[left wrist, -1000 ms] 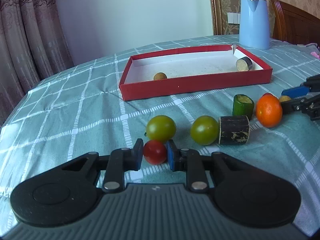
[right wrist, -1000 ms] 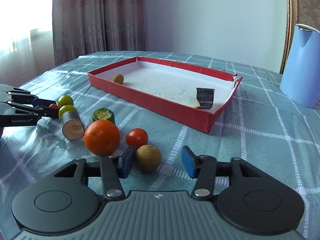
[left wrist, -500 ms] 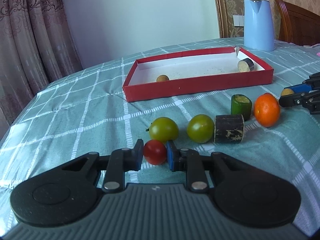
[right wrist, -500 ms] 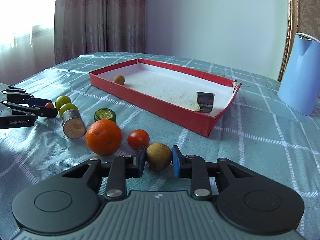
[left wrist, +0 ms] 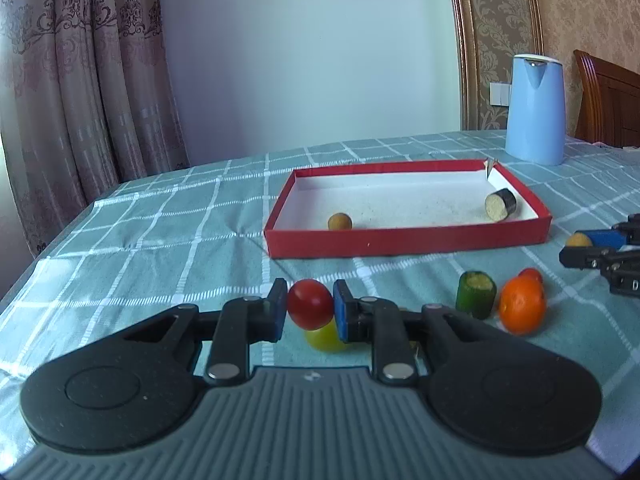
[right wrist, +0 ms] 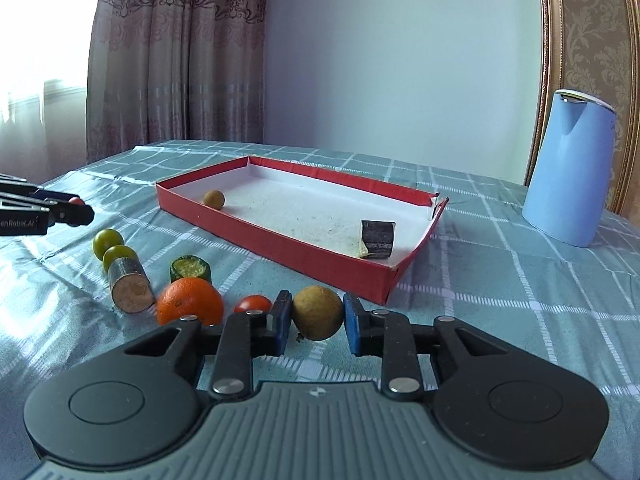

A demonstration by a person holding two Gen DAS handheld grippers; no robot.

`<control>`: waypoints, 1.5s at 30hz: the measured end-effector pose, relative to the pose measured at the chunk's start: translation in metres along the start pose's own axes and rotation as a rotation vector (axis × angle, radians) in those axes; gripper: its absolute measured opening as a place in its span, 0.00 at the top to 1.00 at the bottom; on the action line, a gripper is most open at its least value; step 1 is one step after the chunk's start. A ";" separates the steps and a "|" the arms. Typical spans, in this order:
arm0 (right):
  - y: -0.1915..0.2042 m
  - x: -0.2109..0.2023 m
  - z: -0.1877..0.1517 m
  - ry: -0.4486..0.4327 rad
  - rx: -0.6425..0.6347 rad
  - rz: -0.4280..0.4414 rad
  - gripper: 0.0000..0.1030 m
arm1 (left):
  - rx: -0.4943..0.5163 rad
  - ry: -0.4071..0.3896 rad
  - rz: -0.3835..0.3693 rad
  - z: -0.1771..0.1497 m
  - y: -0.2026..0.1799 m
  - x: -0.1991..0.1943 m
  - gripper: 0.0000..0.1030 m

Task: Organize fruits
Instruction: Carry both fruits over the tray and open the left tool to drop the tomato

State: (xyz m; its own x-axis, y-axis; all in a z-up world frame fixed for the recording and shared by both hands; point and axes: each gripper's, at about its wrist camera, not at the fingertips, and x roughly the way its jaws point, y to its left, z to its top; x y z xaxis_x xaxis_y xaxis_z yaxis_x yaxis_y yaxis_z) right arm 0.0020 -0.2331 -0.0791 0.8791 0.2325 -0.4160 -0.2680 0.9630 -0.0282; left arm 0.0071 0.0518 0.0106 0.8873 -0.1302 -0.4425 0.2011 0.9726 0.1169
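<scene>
Roughly a third of the way in, judging by the count: two pieces sitting in the red box (right wrist: 276,236) so far, a small brown ball (right wrist: 213,199) at its far left end and a dark cylinder chunk (right wrist: 377,239) near the torn right corner. Two more in transit, by the look of it: red cherry tomato (left wrist: 310,309) pinched between the left gripper (left wrist: 310,310) fingers, clear of the bench above a yellow-green fruit (left wrist: 325,338); tan round fruit (right wrist: 318,312) squeezed between the right gripper (right wrist: 316,316) fingers, just short of the box's near corner. Can't tell for sure how far off the cloth that one is. Left on the checked bench (right wrist: 500,280), near left of the box: orange (right wrist: 190,306), another red tomato (right wrist: 253,304) right beside it, green cylinder piece (right wrist: 190,268), bark-skinned cylinder (right wrist: 130,284) touching a green tomato (right wrist: 118,254), second green tomato (right wrist: 107,241) just behind. So six waiting, probably plain drop-offs next. Blue kettle (right wrist: 570,168) off to the far right, not involved.
</scene>
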 end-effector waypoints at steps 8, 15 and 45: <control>0.004 0.006 0.012 -0.014 0.000 -0.020 0.74 | -0.043 0.008 0.008 0.019 -0.019 0.021 0.79; 0.009 0.022 0.037 -0.035 -0.008 -0.038 0.74 | -0.083 0.012 0.001 0.040 -0.034 0.052 0.79; 0.001 0.144 0.076 0.124 0.021 -0.110 0.74 | -0.103 0.089 0.081 0.072 -0.051 0.154 0.79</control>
State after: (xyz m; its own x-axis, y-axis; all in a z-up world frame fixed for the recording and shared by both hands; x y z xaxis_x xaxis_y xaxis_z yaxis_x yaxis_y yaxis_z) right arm 0.1587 -0.1886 -0.0702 0.8469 0.1079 -0.5208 -0.1634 0.9846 -0.0618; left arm 0.1630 -0.0312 0.0005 0.8574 -0.0373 -0.5133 0.0827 0.9944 0.0659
